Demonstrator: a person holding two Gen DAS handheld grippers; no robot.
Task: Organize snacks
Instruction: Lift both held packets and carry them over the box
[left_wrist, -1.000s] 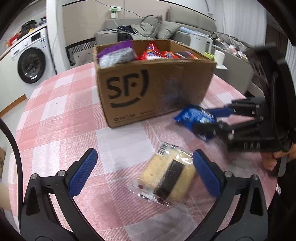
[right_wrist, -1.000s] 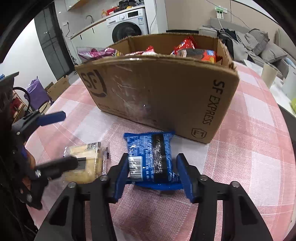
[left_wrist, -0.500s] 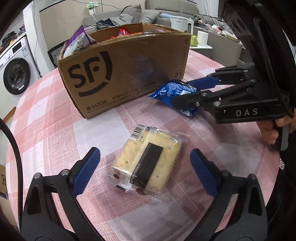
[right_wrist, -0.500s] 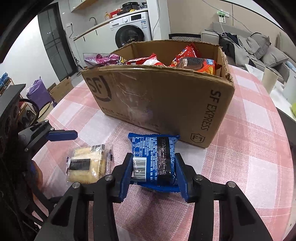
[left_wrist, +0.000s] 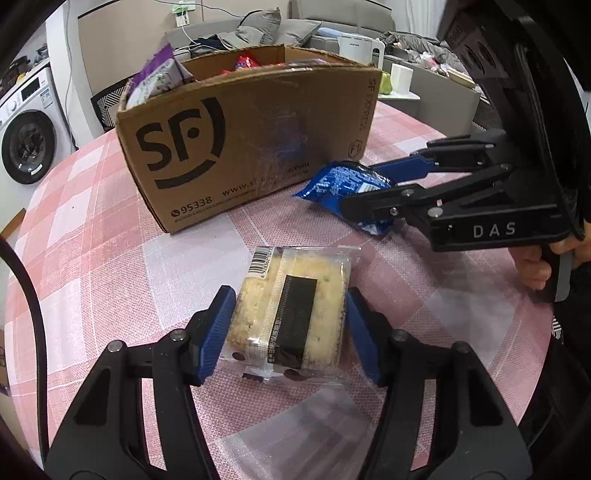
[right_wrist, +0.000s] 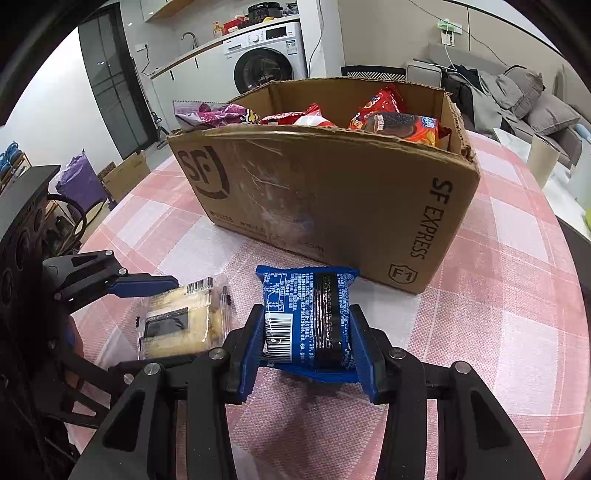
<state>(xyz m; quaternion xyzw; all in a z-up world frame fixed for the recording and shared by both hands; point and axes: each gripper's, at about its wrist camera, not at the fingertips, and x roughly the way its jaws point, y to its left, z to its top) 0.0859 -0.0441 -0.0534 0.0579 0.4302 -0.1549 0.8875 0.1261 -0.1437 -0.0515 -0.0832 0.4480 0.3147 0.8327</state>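
Note:
My left gripper (left_wrist: 290, 334) is shut on a clear-wrapped yellow cake with a black label (left_wrist: 295, 314), which lies on the pink checked tablecloth (left_wrist: 92, 266). My right gripper (right_wrist: 308, 345) is shut on a blue snack packet (right_wrist: 308, 314); it also shows in the left wrist view (left_wrist: 345, 184). The cake also shows in the right wrist view (right_wrist: 181, 321), left of the blue packet. A brown SF cardboard box (right_wrist: 332, 199) stands just behind both, holding several snack bags (right_wrist: 399, 122).
The box also fills the middle of the left wrist view (left_wrist: 240, 147). A washing machine (right_wrist: 267, 51) and a grey sofa (left_wrist: 295, 33) stand beyond the round table. A white cup (right_wrist: 543, 158) sits at the far right.
My left gripper has closed its fingers onto the cake, having been wide open around it. My right gripper keeps its hold on the blue packet and has barely moved.

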